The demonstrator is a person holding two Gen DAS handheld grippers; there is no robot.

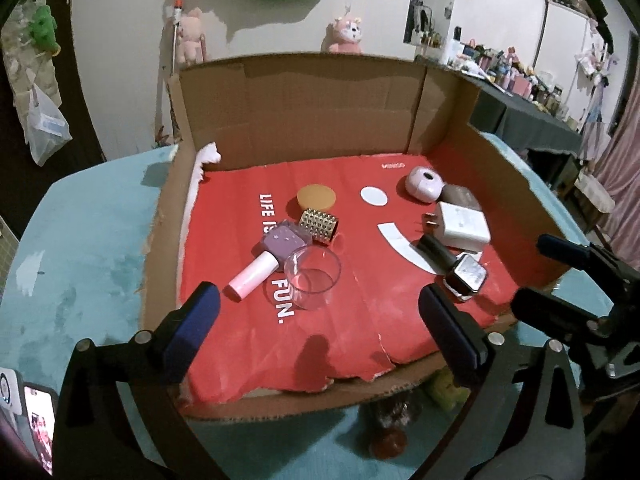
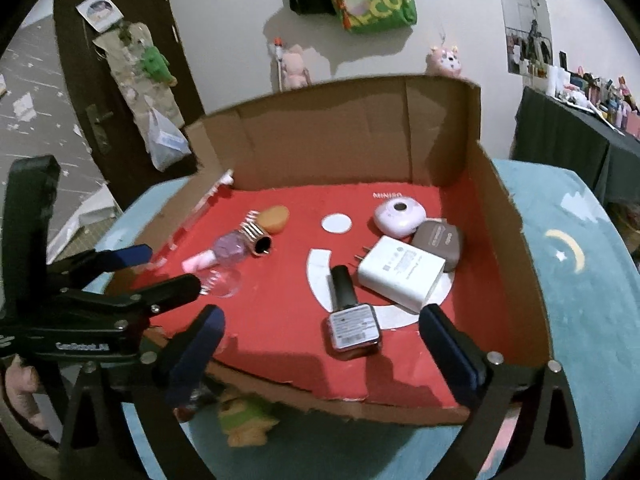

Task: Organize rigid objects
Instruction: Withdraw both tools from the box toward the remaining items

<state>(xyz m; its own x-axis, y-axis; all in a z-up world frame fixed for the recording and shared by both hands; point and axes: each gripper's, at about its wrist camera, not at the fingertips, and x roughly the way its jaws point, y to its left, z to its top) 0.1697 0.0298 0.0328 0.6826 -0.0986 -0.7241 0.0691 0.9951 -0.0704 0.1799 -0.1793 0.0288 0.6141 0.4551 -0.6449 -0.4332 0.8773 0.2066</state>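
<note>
An open cardboard box [image 1: 300,120] with a red liner holds the objects. On its left lie a clear glass cup [image 1: 314,278], a purple and pink bottle [image 1: 266,260], a gold studded cylinder [image 1: 320,226] and an orange puff [image 1: 316,198]. On its right lie a nail polish bottle [image 2: 352,320], a white charger [image 2: 400,270], a brown case [image 2: 438,244] and a lilac round case [image 2: 400,214]. My left gripper [image 1: 320,320] is open and empty above the box's front, short of the cup. My right gripper [image 2: 320,338] is open and empty just before the nail polish bottle.
The box sits on a teal table [image 1: 80,260]. A small green plush [image 2: 244,420] and a dark bottle [image 1: 388,432] lie on the table before the box's torn front edge. A phone [image 1: 38,428] is at the lower left. A dark side table [image 2: 580,140] stands at the right.
</note>
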